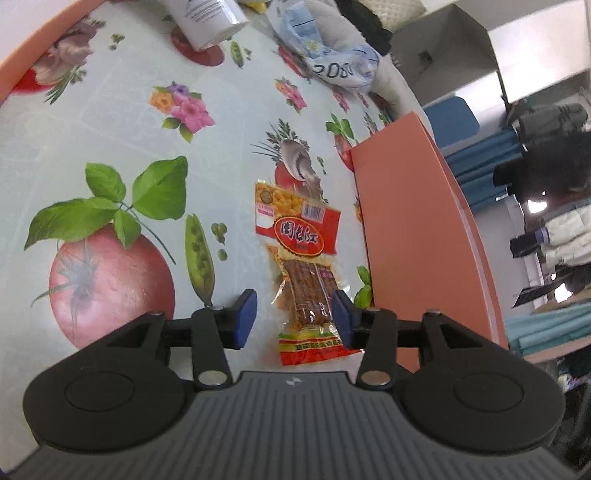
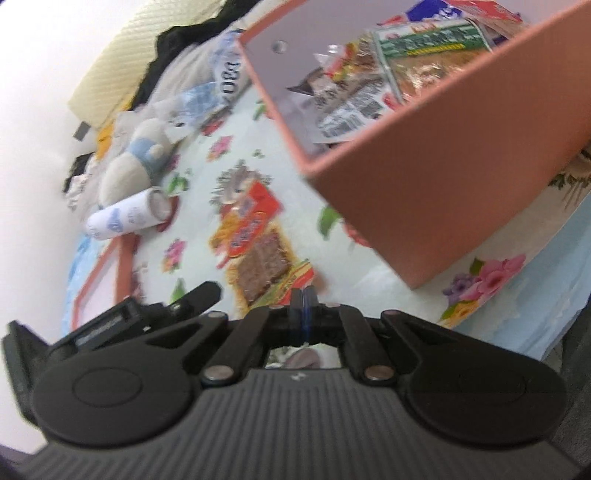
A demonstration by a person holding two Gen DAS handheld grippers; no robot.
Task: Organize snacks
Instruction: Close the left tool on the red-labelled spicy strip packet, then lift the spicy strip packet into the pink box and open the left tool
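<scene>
- Left tongs (image 1: pixel 293 319) fill the near edge of the left wrist view, blue pads standing apart and gripping nothing, with the near end of the snack packet (image 1: pixel 301 269) lying between them on the tabletop (image 1: pixel 122 122).
- That packet, red and yellow with a clear window showing brown strips, lies flat, its long axis running near to far, almost straight along the line the left tongs point.
- Its right-hand edge sits close to the right pad; the left pad has clear cloth between itself and the wrapper. From this view I cannot tell whether the right pad touches the film.
- Just to the right of the packet stands the orange box (image 1: pixel 417 229), its side wall rising near the wrapper's far corner.
- Over to the right wrist view: the right tongs (image 2: pixel 303 314) are pressed fully together and hold nothing, aimed toward the same packet's near end, just beyond their tips.
- Inside the box, that view shows other wrapped snacks (image 2: pixel 417 62) already piled up, so the sorting looks well under way.
- Judgement call: the left hand is the one placed for this packet, already straddling its near end; the lift would then have to carry it rightward over the box wall.
- Far left, a white bottle (image 1: pixel 207 18) lies on its side, well clear of the action.
</scene>
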